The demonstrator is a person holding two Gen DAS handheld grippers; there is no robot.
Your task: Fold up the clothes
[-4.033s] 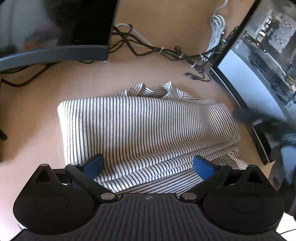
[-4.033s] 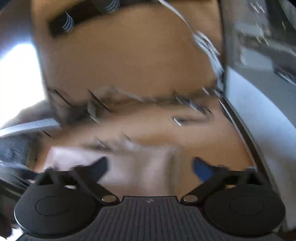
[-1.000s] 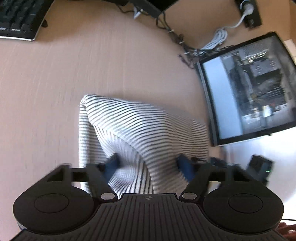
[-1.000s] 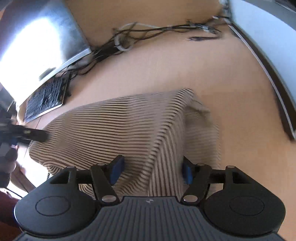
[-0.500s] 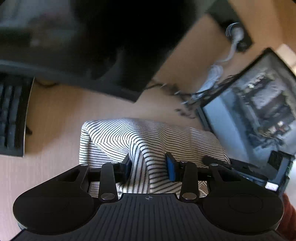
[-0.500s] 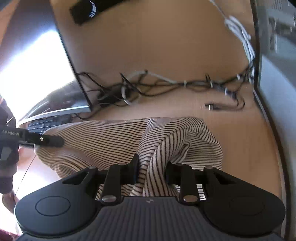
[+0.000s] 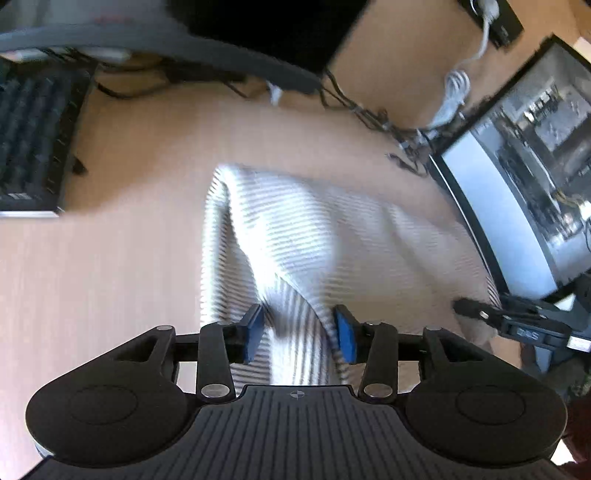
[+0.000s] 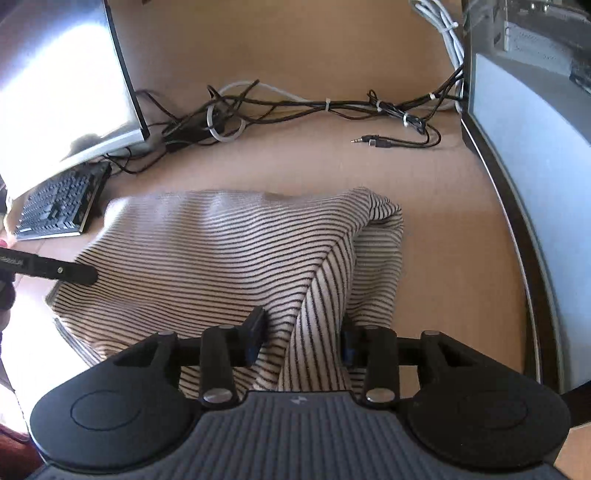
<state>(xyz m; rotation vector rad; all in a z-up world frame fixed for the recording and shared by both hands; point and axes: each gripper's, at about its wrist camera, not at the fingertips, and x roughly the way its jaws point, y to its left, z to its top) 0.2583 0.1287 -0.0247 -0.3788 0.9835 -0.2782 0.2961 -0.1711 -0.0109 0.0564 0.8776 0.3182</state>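
A white shirt with thin black stripes (image 7: 314,240) lies folded on the tan desk (image 7: 110,277). One ridge of it rises between the blue pads of my left gripper (image 7: 299,332). The jaws are opening, and the cloth still fills the gap and touches both pads. In the right wrist view the striped shirt (image 8: 221,251) tents up to my right gripper (image 8: 303,336). Those jaws are also opening around a bunched fold that spans them. Each gripper's finger shows at the edge of the other's view, against the shirt's side.
A black keyboard (image 7: 33,147) sits at the left under a dark monitor (image 7: 258,33). A second monitor (image 7: 517,184) stands at the right. Tangled cables (image 8: 295,107) and a loose audio plug (image 8: 373,140) lie behind the shirt.
Both pairs of jaws closed onto raised folds of the shirt, then widened again over the last half second. Both hands shifted and tilted, with the cloth still tented between the pads.
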